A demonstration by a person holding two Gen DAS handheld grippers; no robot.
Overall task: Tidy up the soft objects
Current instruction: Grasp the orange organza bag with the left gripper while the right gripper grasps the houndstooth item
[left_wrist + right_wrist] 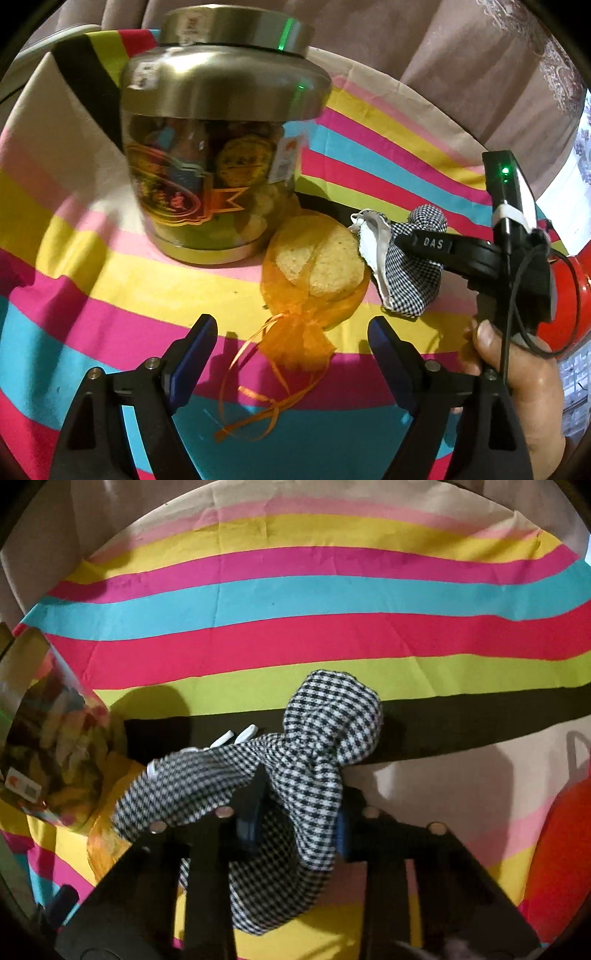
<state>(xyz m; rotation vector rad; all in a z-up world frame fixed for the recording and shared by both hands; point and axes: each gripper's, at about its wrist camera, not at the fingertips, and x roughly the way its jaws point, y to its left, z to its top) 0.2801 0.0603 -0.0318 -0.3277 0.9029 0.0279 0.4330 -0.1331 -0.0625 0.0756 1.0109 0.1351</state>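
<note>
An orange mesh pouch [314,273] holding pale round pads lies on the striped cloth, its ribbon trailing toward me. My left gripper [291,354] is open just in front of the pouch, one finger on each side of its tied neck, touching nothing. A black-and-white checked cloth [410,273] lies just right of the pouch. My right gripper [295,812] is shut on the checked cloth [325,738], which bunches between the blue pads; it also shows in the left wrist view [432,245].
A large jar [218,147] with a metal lid stands behind the pouch; it also shows at the left edge in the right wrist view [48,738]. A red object [565,295] sits at the right. A striped cloth [92,277] covers the table. Curtains hang behind.
</note>
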